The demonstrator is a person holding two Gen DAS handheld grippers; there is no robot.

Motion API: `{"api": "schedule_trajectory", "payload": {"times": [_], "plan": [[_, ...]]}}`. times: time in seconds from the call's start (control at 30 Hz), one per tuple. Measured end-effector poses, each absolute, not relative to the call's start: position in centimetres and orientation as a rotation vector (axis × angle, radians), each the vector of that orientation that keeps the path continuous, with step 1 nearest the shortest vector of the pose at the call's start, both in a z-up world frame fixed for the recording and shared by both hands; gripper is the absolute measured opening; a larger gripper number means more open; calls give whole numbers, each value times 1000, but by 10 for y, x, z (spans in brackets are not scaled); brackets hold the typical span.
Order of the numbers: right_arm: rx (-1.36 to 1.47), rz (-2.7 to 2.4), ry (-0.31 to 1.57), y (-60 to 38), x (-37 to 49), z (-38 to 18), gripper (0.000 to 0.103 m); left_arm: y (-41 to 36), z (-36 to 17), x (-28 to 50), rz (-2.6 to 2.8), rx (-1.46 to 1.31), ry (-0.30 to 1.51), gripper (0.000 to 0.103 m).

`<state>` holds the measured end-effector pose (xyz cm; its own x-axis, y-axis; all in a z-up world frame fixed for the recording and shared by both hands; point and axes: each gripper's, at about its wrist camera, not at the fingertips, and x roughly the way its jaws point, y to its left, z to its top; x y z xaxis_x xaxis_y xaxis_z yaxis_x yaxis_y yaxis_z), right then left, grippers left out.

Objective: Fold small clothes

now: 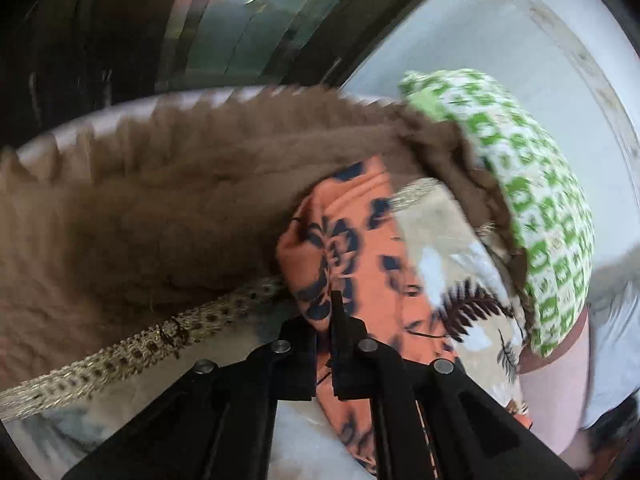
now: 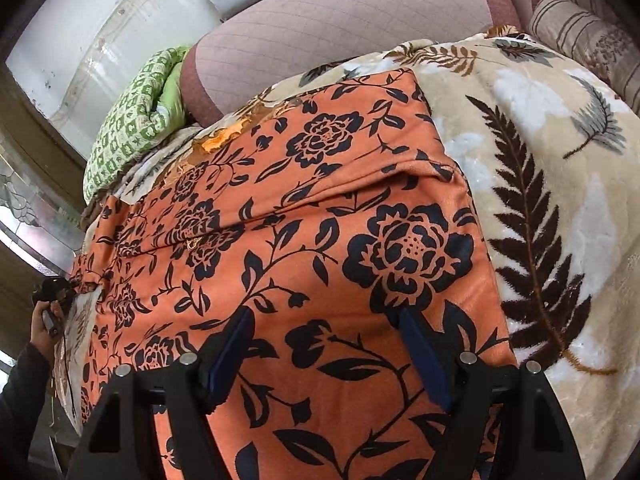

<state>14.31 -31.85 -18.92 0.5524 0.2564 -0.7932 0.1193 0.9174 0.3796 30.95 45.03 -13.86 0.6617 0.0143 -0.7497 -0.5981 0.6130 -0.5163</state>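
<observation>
An orange cloth with a black flower print (image 2: pixel 320 216) lies spread on a beige leaf-patterned blanket (image 2: pixel 552 208), with a fold ridge across its middle. My right gripper (image 2: pixel 326 320) is open just above the cloth, its fingers apart over the near part. My left gripper (image 1: pixel 334 300) is shut on an edge of the orange cloth (image 1: pixel 344 240) and holds it bunched. In the right wrist view the left gripper (image 2: pixel 52 292) shows small at the cloth's far left corner, held by a hand.
A brown fuzzy blanket (image 1: pixel 140 208) with a gold lace trim (image 1: pixel 132 348) fills the left wrist view. A green-and-white checked cloth (image 1: pixel 520 184) (image 2: pixel 132 128) lies bundled by a pink quilted cushion (image 2: pixel 340 28). A striped pillow (image 2: pixel 580 36) sits at the far right. A pale wall (image 2: pixel 80 32) stands behind.
</observation>
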Motion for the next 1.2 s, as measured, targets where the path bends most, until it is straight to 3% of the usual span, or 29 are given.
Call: {"api": "schedule_trajectory", "payload": {"times": [0.17,0.37,0.5,0.6,0.63,0.7,0.73,0.77,0.87,1.0,1.07,1.2], "plan": [[451,99,968,-324,140,-191,78,380,-39,309,228,-662,624,4],[521,139,930,-334,134,-192,78,211,76,302,-105,-484,452,4],[584,174,900,-345,128,-195,77,73,92,295,-317,-361,448,4],[608,188,883,-349,123,-196,78,-30,60,298,-424,-267,531,4],[615,193,879,-350,122,-195,77,-59,42,301,-443,-234,571,7],[639,204,871,-353,119,-195,77,-121,-14,308,-509,-136,707,34],[648,210,868,-355,119,-196,77,-141,-43,309,-529,-99,808,57],[657,216,865,-357,118,-196,77,-156,-66,310,-548,-73,907,61],[706,226,861,-366,116,-197,77,-155,-104,298,-526,-42,1040,60],[768,220,854,-372,116,-195,78,-88,-77,277,-464,-84,954,62],[763,228,826,-372,119,-184,78,-36,-62,265,-360,-80,859,78],[739,267,791,-372,155,-154,78,46,-75,260,-83,-12,815,79]]}}
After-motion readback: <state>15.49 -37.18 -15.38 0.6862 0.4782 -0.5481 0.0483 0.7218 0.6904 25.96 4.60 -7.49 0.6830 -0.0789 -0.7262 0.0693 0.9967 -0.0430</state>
